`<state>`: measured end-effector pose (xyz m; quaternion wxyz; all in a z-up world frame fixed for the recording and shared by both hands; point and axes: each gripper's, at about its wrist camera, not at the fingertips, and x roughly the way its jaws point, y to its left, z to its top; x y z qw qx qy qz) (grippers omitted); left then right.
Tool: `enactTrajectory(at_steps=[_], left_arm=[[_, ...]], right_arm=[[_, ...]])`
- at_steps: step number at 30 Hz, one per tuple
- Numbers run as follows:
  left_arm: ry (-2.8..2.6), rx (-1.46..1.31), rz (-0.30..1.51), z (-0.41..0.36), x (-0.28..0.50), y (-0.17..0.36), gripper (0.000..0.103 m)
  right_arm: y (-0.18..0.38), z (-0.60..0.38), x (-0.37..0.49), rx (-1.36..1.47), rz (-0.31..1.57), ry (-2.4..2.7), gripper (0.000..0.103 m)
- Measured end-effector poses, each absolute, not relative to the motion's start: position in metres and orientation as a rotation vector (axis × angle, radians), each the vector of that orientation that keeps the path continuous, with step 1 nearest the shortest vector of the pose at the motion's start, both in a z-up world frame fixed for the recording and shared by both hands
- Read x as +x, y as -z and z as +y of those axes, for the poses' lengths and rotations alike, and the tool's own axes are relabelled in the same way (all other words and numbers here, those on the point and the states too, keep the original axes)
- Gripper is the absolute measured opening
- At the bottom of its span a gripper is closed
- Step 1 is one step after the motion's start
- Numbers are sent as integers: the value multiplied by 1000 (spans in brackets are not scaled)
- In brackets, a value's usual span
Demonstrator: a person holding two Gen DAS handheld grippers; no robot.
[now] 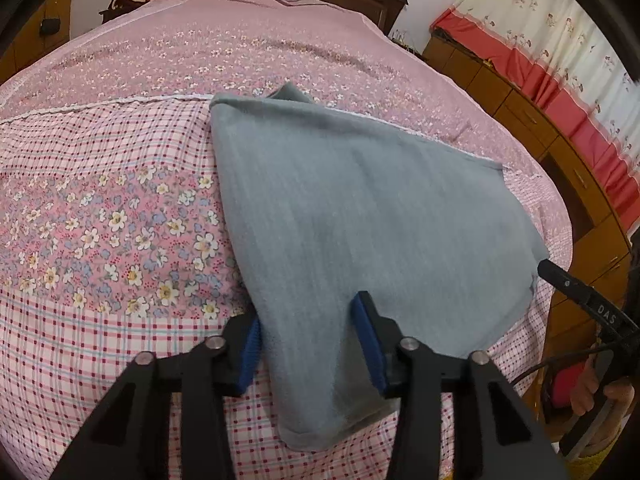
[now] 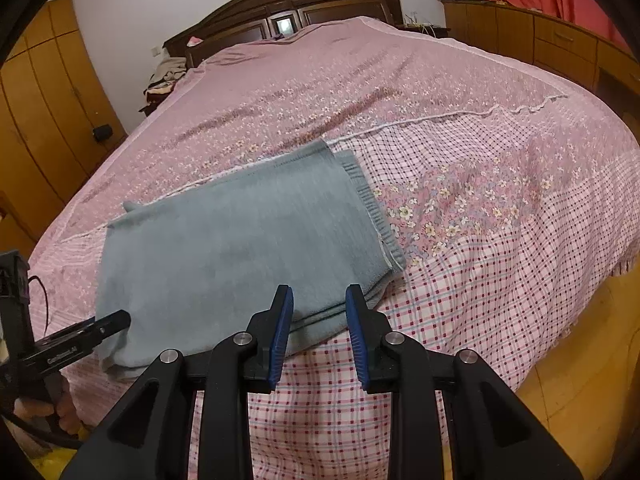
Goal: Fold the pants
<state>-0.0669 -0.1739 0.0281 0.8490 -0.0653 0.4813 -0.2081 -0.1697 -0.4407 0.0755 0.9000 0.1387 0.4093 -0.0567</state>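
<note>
The grey-blue pants (image 1: 360, 216) lie folded into a flat stack on the bed's near part; in the right wrist view (image 2: 240, 248) the ribbed waistband edge faces right. My left gripper (image 1: 308, 312) is open, its blue pads astride the near left corner of the stack. My right gripper (image 2: 318, 300) is open, just above the stack's near right edge, holding nothing. The right gripper's tip also shows in the left wrist view (image 1: 560, 276), and the left gripper's tip in the right wrist view (image 2: 108, 324).
The bed (image 2: 500, 280) has a pink floral and plaid cover. A dark wooden headboard (image 2: 300, 4) stands at the far end. Wooden cabinets (image 1: 520, 104) and red-and-cream curtains (image 1: 560, 60) line one side, wardrobes (image 2: 48, 112) the other. Wooden floor (image 2: 580, 380) lies beside the bed.
</note>
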Motion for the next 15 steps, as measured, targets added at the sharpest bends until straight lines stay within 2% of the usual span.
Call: enactTrajectory(at_steps=[1, 4, 15], left_arm=[[440, -137, 1010, -166, -73, -29, 29], [453, -141, 982, -162, -78, -39, 19], [529, -84, 871, -167, -97, -94, 16]], right_arm=[[-77, -440, -171, 288, 844, 115, 28], [-81, -437, -174, 287, 834, 108, 28], [-98, -443, -187, 311, 781, 103, 28]])
